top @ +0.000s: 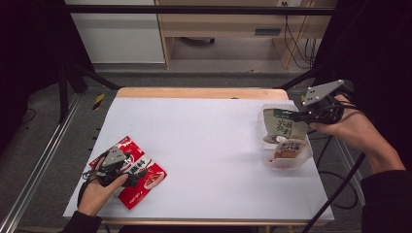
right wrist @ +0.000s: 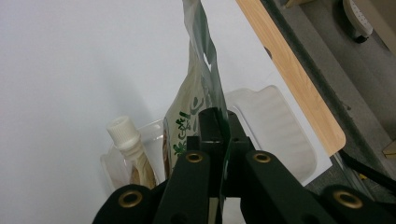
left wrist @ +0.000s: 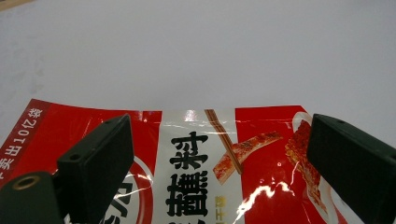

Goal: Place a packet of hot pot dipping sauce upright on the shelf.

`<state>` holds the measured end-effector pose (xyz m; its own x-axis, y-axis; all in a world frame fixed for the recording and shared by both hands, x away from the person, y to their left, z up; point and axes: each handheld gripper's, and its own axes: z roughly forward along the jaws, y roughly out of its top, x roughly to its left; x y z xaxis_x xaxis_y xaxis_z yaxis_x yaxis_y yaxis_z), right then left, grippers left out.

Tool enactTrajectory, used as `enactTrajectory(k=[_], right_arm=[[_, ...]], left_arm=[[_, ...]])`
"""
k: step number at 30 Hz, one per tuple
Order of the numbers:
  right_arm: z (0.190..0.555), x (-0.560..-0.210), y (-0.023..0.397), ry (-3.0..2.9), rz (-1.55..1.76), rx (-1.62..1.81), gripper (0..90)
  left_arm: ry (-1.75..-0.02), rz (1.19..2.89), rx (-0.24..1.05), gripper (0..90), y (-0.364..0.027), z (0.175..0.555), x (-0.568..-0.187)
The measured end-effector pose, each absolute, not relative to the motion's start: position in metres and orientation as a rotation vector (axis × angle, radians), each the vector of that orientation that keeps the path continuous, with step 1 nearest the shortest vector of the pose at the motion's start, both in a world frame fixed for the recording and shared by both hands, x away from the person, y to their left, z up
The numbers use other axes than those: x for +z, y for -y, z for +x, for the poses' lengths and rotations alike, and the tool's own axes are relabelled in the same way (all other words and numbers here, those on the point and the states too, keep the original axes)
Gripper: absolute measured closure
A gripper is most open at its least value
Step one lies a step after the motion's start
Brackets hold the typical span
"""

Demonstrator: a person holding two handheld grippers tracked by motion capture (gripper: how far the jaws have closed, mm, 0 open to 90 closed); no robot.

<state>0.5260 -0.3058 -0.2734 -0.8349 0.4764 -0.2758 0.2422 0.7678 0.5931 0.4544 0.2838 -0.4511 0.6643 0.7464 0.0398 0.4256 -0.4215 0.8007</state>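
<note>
Pinching a green-and-cream pouch (top: 283, 127) at three o'clock, the right claw (top: 297, 115) hangs over the clear tub (top: 303, 158); the left claw (top: 130, 175) gapes wide over the red packet (top: 151, 179) at eight o'clock.

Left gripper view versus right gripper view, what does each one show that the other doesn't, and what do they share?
Left gripper view alone: a glossy red snack packet with black characters lying flat, the left gripper open, one jaw at either side of it.

Right gripper view alone: the right gripper shut on a cream-and-green pouch held edge-on above a clear plastic tray, a white-capped sauce sachet in the tray, and the table's wooden edge.

Both: the white tabletop.
</note>
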Motion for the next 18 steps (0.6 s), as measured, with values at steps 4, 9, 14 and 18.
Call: enactTrajectory(k=[4, 9, 14, 18], right_arm=[[0.527, -0.278, 0.306, -2.564, 0.548, 0.767, 90.0], [0.528, -0.284, 0.306, -2.572, 0.553, 0.76, 90.0], [0.529, -0.292, 0.306, -2.582, 0.565, 0.774, 90.0], [0.53, -0.299, 0.305, -2.586, 0.566, 0.774, 90.0]], left_arm=[[-0.903, 2.072, 0.504, 7.3, -0.284, 0.454, -0.451], [-0.901, 2.072, 0.503, 7.3, -0.283, 0.454, -0.451], [-0.9, 2.073, 0.503, 7.3, -0.284, 0.454, -0.451], [-0.901, 2.073, 0.503, 7.3, -0.284, 0.454, -0.451]])
